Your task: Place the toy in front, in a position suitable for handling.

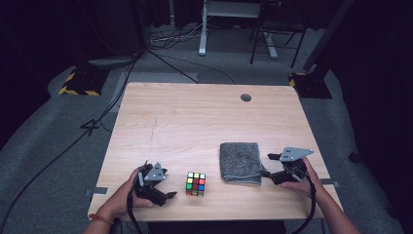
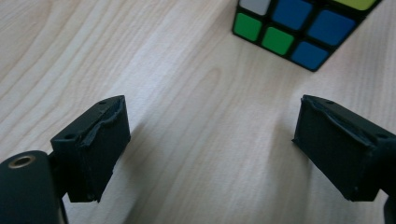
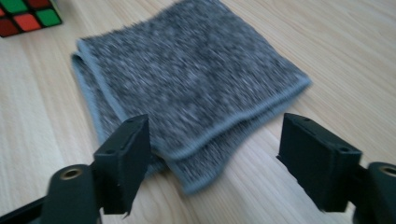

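Nearest to the person, at the near edge of the wooden table [image 1: 195, 117], both hands hold their grippers low over the surface. The left gripper [image 1: 168, 187] sits at the near left with its jaws spread wide and nothing between them; in the left gripper view [image 2: 210, 144] there is bare wood between the two black pads, and the colour cube [image 2: 303, 28] lies a little beyond the fingertips [image 2: 100, 135], toward the right pad, not touching either one. In the high view the cube [image 1: 195, 184] stands just to the right of this gripper, near the table's front edge.

The right gripper [image 1: 270, 168] is at the near right, also released. Its jaws point left at the folded grey towel [image 1: 240, 162], which lies flat just beside them. In the right gripper view [image 3: 212, 158] the near corner of the towel [image 3: 187, 88] reaches in between the open fingers [image 3: 126, 158] (close to the left pad), but the pads do not press on it.

Further away, the table is bare wood up to a round cable hole [image 1: 246, 97] near the far edge.
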